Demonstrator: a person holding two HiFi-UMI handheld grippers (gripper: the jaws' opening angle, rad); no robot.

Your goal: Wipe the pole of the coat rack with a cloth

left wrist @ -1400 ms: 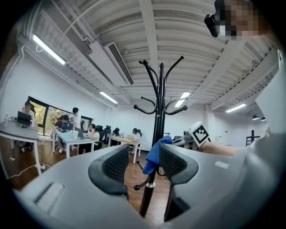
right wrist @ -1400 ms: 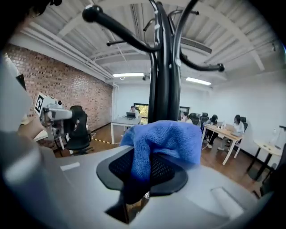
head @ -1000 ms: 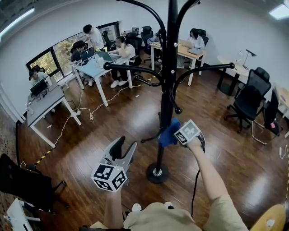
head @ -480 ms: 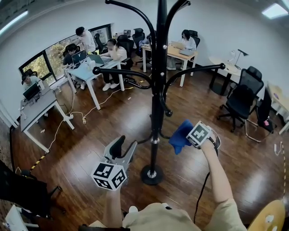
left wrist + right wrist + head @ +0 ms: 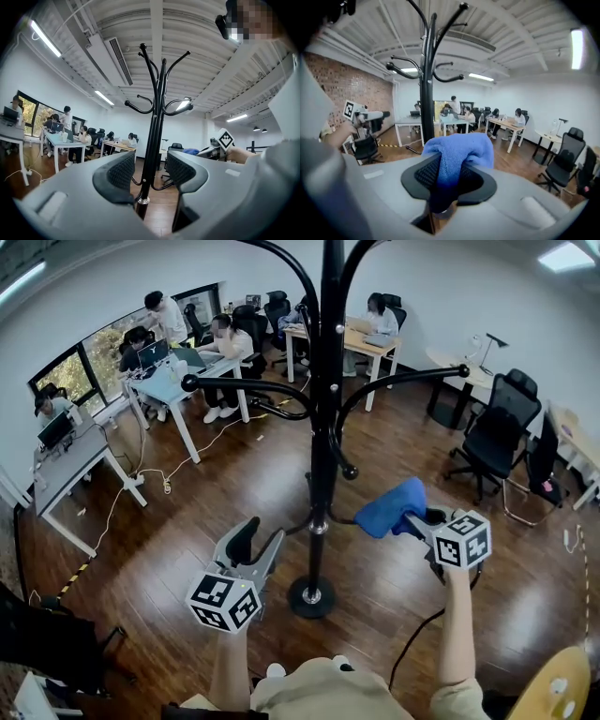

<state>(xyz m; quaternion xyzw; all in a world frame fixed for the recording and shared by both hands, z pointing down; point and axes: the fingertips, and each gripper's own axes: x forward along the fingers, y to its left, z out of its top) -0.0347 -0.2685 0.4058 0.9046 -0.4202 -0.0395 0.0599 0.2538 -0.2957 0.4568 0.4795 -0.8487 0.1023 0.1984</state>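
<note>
Two-jawed right gripper [image 5: 449, 176] clamps blue cloth [image 5: 461, 150] near the pole [image 5: 322, 456]; left gripper [image 5: 145, 171] stands wide open, empty.

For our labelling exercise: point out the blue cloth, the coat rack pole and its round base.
blue cloth [image 5: 389, 509], head view, middle fold.
coat rack pole [image 5: 322, 427], head view, mid-shaft.
round base [image 5: 297, 599], head view, left rim.

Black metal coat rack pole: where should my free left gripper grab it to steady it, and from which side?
Probably the bare straight stretch of the black metal pole, between the lowest curved hooks and the silver collar. Come in level from the near left, where the open left gripper faces it; the slim upright shaft would fit between its jaws.
</note>
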